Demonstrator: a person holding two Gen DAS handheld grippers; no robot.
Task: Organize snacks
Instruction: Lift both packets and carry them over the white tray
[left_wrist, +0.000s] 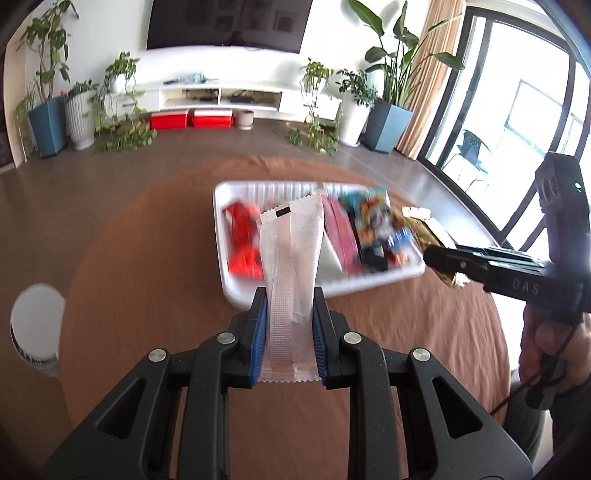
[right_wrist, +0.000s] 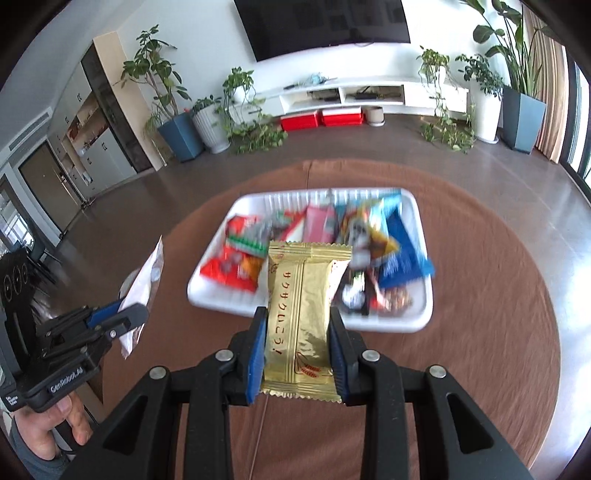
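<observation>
A white translucent snack packet (left_wrist: 291, 251) stands upright between the blue pads of my left gripper (left_wrist: 290, 295), which is shut on its lower half, above the near edge of the white tray (left_wrist: 236, 295). My right gripper (right_wrist: 297, 314) is shut on a gold snack packet (right_wrist: 299, 295) with red lettering, held in front of the tray (right_wrist: 391, 325). In the left wrist view the right gripper (left_wrist: 430, 254) and the gold packet (left_wrist: 424, 225) hang at the tray's right side. In the right wrist view the left gripper (right_wrist: 136, 310) and the white packet (right_wrist: 147, 277) are at the left.
The tray holds several packets, among them a red one (left_wrist: 242, 240), a pink one (left_wrist: 341, 236) and a blue one (right_wrist: 402, 254). It sits on a round table under a brown cloth (left_wrist: 147, 258). A white cup (left_wrist: 35, 328) stands at the table's left edge.
</observation>
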